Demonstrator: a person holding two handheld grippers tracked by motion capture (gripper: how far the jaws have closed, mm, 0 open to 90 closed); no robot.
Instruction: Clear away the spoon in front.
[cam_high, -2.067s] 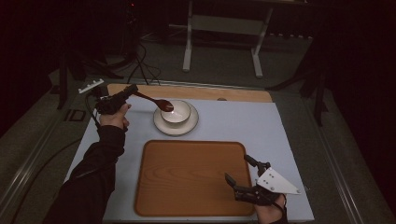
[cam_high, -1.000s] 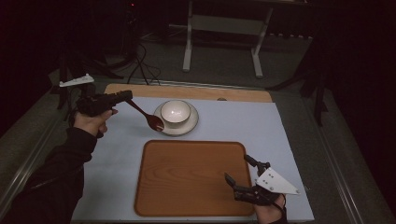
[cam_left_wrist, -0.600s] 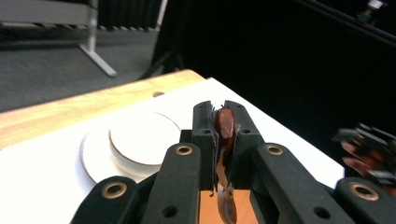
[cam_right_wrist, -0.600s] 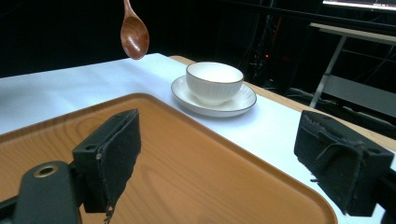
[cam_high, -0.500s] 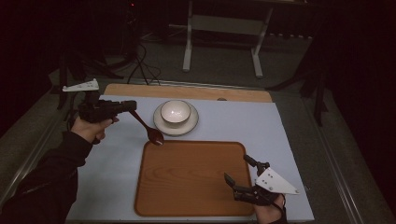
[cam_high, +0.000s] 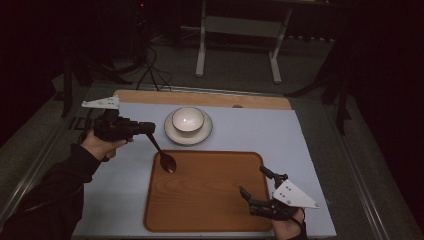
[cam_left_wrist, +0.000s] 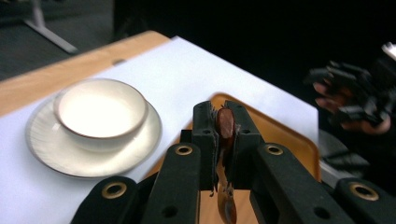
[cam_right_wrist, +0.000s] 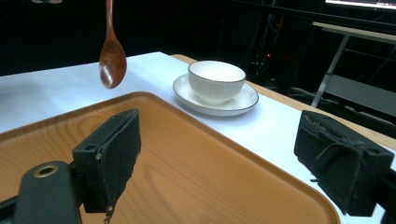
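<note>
Above the near-left corner of the wooden tray (cam_high: 210, 195) on the bench, the left gripper (cam_high: 145, 128) clamps the handle of a wooden spoon (cam_high: 166, 161), probably light, stiff and smooth, while the right gripper (cam_high: 255, 187) gapes empty.

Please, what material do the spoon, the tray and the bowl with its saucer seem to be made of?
Spoon: probably wood, dark reddish brown, with a smooth, slightly glossy bowl.
Tray: looks like wood or a wood-look laminate; the grain lines are clear and the finish is satin.
Bowl and saucer: likely glazed ceramic, cream white and shiny, with a thin dark line on each rim.
</note>
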